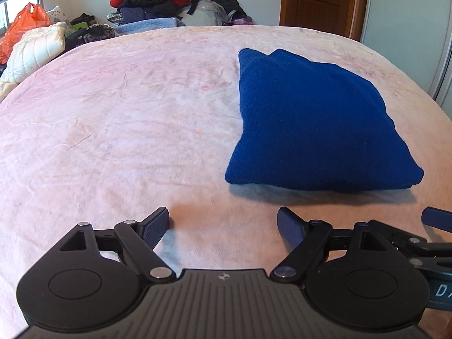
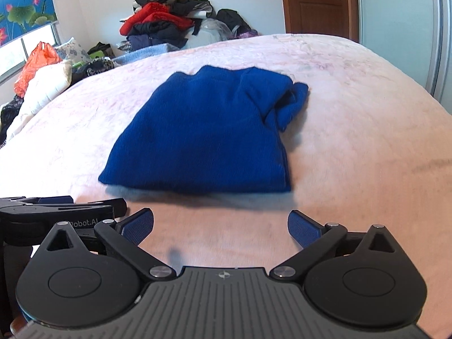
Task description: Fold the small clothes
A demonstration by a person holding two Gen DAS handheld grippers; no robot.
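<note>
A folded dark blue knit garment (image 1: 310, 124) lies on the pale pink bedspread (image 1: 127, 118), its folded edge nearest me. In the left wrist view my left gripper (image 1: 223, 220) is open and empty, just short of the garment's near left corner. In the right wrist view the same garment (image 2: 209, 132) sits ahead of my right gripper (image 2: 220, 223), which is wide open with nothing between its blue pads (image 2: 303, 230). A bunched sleeve end (image 2: 293, 101) sticks out at the garment's far right. The left gripper's body (image 2: 56, 212) shows at the left edge of the right wrist view.
A heap of red and dark clothes (image 1: 161, 0) is piled against the far wall beyond the bed. An orange plastic bag (image 1: 25, 25) and a cream quilted pillow (image 1: 36, 48) lie at the far left. A brown wooden door (image 1: 319, 0) stands at the back right.
</note>
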